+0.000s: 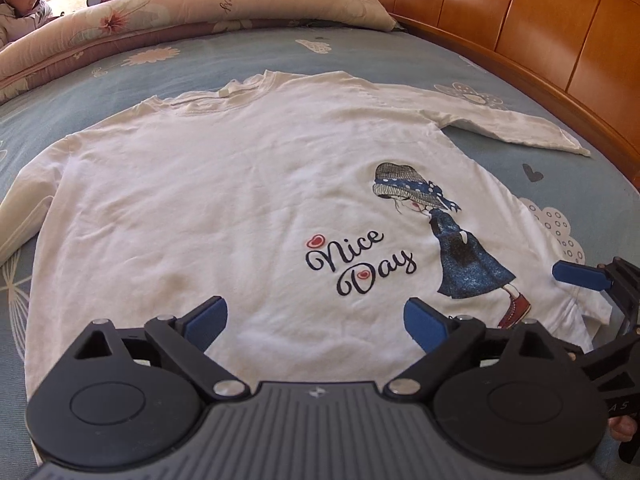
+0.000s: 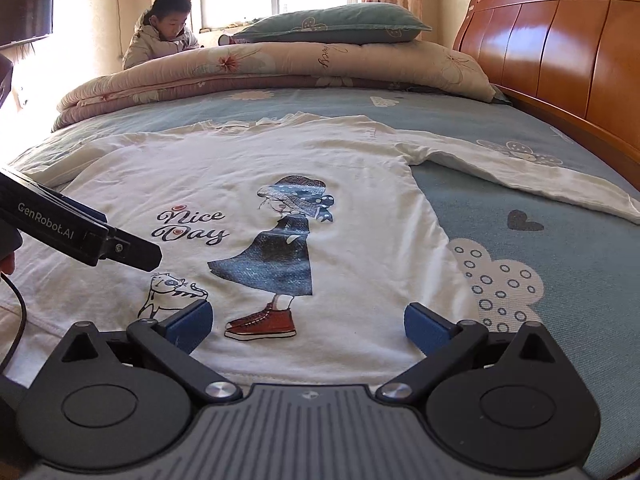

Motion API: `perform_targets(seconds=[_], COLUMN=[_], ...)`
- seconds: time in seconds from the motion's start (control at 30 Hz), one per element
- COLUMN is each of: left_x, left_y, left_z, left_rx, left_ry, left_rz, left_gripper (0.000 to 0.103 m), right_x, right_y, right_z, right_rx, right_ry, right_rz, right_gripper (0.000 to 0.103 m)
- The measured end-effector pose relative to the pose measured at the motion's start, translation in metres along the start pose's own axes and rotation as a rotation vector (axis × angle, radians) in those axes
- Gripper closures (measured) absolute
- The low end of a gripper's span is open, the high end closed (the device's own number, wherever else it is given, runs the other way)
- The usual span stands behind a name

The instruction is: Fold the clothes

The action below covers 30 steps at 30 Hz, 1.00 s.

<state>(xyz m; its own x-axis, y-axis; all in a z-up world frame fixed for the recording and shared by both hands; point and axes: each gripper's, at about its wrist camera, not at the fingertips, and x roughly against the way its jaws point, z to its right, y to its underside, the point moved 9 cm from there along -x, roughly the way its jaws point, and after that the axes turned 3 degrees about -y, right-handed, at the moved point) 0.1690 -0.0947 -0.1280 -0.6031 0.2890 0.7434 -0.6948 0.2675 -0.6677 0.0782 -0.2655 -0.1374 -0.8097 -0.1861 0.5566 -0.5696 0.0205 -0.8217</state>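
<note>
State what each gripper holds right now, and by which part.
Nothing. The left gripper and the right gripper are both open above the hem of the white shirt.

Both wrist cams low, near hem, facing pillows; share shirt [image 1: 224,200]

A big bed [image 2: 560,248] fills both views. Its sheet is blue-grey with flowers, hearts and spotty white clouds on it. A white long-sleeved shirt [image 1: 208,200] lies flat on the sheet, picture side up, with its neck toward 12 o'clock. One sleeve [image 2: 520,176] reaches out toward 3 o'clock. Far back at 12 o'clock a folded flowery quilt [image 2: 260,72] lies on the bed, and a green pillow [image 2: 332,24] sits on top of it. A shiny wooden headboard [image 2: 560,48] stands along the bed at 2 o'clock.
</note>
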Motion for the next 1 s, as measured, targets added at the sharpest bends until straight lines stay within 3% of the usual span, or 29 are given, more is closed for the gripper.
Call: perform_targets(seconds=[0.07, 0.13, 0.37, 0.6, 0.73, 1.0], left_x=[0.013, 0.026, 0.077, 0.099, 0.094, 0.069], left_y=[-0.005, -0.011, -0.022, 0.013, 0.037, 0.054], left_z=[-0.021, -0.048, -0.191, -0.33, -0.378, -0.441], left_rx=[0.016, 0.032, 0.174, 0.383, 0.494, 0.626], left_ry=[-0.008, -0.026, -0.185, -0.34, -0.37, -0.353], left_rz=[0.023, 0.036, 0.075, 0.036, 0.023, 0.019], left_gripper=[0.038, 0.049, 0.049, 0.049, 0.049, 0.049], right_x=[0.002, 0.002, -0.001, -0.022, -0.038, -0.069], right_y=[-0.002, -0.006, -0.016, -0.033, -0.054, -0.066], right_z=[-0.005, -0.015, -0.06, -0.117, -0.162, -0.217], right_rx=[-0.003, 0.004, 0.048, 0.066, 0.129, 0.189], right_ry=[-0.002, -0.011, -0.12, -0.242, -0.347, -0.425], right_rz=[-0.001, 0.006, -0.006, -0.096, -0.13, -0.155], right_gripper=[0.0, 0.0, 0.0, 0.0, 0.0, 0.0])
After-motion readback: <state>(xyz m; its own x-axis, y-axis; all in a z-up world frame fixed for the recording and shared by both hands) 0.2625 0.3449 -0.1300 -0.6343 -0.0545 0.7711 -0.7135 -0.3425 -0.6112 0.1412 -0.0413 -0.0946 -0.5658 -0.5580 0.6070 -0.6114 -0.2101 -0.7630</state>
